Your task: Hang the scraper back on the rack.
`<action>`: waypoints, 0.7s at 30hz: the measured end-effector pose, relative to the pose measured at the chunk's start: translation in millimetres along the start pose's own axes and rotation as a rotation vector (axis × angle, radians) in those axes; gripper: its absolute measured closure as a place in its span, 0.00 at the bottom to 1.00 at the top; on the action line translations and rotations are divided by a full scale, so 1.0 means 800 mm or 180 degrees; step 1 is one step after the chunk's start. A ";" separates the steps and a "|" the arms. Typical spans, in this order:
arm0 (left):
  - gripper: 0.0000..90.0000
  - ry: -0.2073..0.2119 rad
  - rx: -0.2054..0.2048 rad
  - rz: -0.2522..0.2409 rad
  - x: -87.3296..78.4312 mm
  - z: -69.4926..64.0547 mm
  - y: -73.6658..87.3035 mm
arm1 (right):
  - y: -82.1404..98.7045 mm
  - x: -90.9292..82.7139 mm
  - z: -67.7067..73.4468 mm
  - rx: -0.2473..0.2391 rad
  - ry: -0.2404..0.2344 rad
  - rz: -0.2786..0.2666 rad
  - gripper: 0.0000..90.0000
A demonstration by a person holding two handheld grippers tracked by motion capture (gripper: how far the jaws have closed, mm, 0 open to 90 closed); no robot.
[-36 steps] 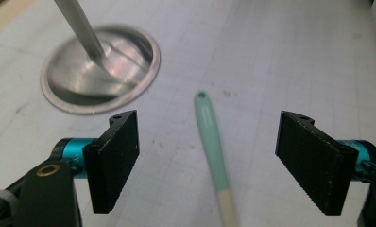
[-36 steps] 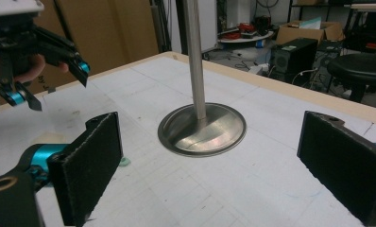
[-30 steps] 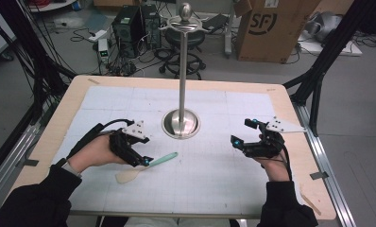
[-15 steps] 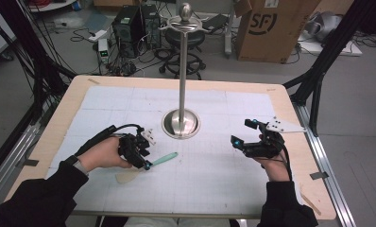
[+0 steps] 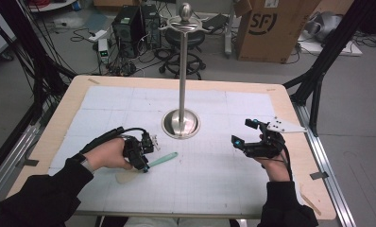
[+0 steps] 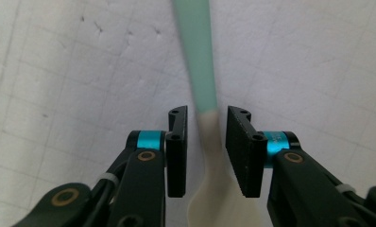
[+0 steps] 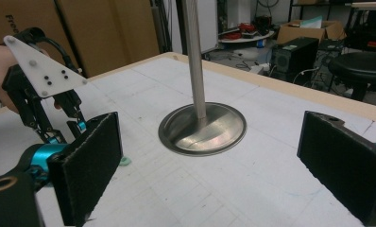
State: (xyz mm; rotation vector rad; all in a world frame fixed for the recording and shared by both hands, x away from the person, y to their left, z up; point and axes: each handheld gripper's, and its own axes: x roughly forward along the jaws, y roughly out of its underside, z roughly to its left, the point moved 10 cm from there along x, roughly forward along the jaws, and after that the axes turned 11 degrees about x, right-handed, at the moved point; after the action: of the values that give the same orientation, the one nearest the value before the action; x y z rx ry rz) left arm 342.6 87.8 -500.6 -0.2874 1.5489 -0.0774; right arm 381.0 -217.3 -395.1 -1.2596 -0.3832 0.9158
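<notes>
The spoon [image 5: 146, 166] lies flat on the bench [image 5: 214, 184] near its front left — green handle, pale bowl. The left gripper [image 6: 207, 142] sits over it, jaws narrowly parted on either side of the neck, not clearly touching. The right gripper [image 5: 245, 135] hovers well apart — jaws spread wide, facing the metal stand [image 5: 181, 123].

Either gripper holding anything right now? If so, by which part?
Nothing held yet. The left gripper has its jaws open astride the spoon, where the green handle meets the beige part, with gaps on both sides. The right gripper is open and holds nothing.
</notes>
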 end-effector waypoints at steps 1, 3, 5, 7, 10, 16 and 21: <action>0.78 0.0005 -0.0015 0.0018 0.001 0.000 0.001 | 0.000 0.000 0.000 0.0000 0.0000 0.0000 0.07; 0.80 0.0017 -0.0013 0.0075 0.002 -0.001 0.003 | 0.001 0.000 0.000 0.0015 -0.0005 0.0009 0.07; 0.81 0.0014 -0.0028 0.0112 0.003 -0.001 0.003 | 0.000 0.000 0.000 0.0005 -0.0001 0.0000 0.07; 0.82 0.0011 -0.0037 0.0155 0.003 -0.001 0.003 | 0.001 0.001 0.000 0.0011 -0.0003 0.0007 0.07; 0.84 -0.0017 -0.0047 0.0252 0.004 0.000 0.001 | 0.001 0.001 0.001 0.0009 -0.0005 0.0004 0.07; 0.89 -0.0042 -0.0073 0.0335 0.005 0.000 -0.001 | 0.001 0.001 0.000 -0.0002 0.0000 0.0007 0.07; 0.90 -0.0114 -0.0020 0.0259 0.004 -0.002 0.000 | 0.001 0.000 0.001 0.0006 -0.0001 0.0007 0.07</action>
State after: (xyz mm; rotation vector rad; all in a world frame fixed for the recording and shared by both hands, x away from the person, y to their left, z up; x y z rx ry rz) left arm 341.2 86.5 -504.0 -0.2292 1.5237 -0.0036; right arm 380.3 -216.6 -395.4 -1.2584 -0.3813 0.9181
